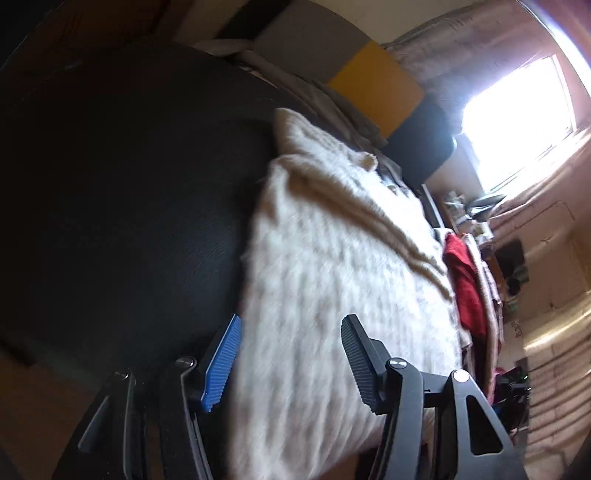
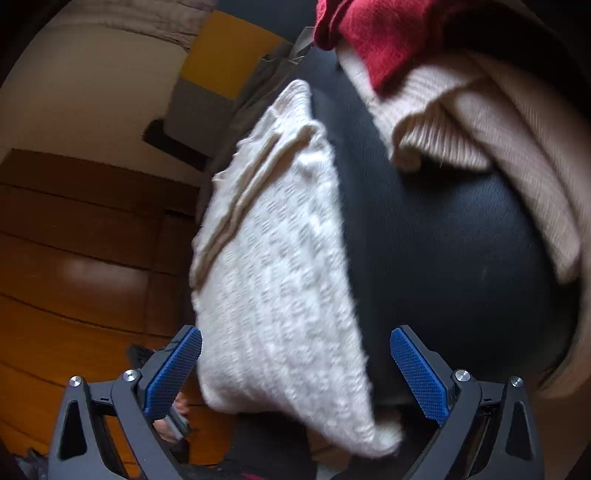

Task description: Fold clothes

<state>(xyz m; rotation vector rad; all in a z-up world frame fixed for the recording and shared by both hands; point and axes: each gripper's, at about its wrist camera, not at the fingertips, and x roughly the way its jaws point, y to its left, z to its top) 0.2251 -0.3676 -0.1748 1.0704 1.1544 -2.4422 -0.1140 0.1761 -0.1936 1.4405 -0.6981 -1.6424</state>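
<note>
A cream cable-knit sweater (image 1: 332, 266) lies folded on a black round surface (image 1: 129, 192). In the right wrist view the same sweater (image 2: 273, 258) runs along the edge of the black surface (image 2: 436, 240). My left gripper (image 1: 291, 319) is open over the sweater's near end, its blue pad (image 1: 221, 363) at the knit's left edge, nothing pinched. My right gripper (image 2: 297, 332) stands wide open with the sweater's near end showing between its blue pads (image 2: 419, 376), which do not press on it. Both views are blurred.
A red garment (image 2: 373, 33) and beige ribbed knitwear (image 2: 491, 122) are piled at the far right of the black surface; the red garment (image 1: 465, 284) also shows beyond the sweater. Yellow and grey cushions (image 1: 373, 92) sit behind. Wooden floor (image 2: 81, 266) lies to the left.
</note>
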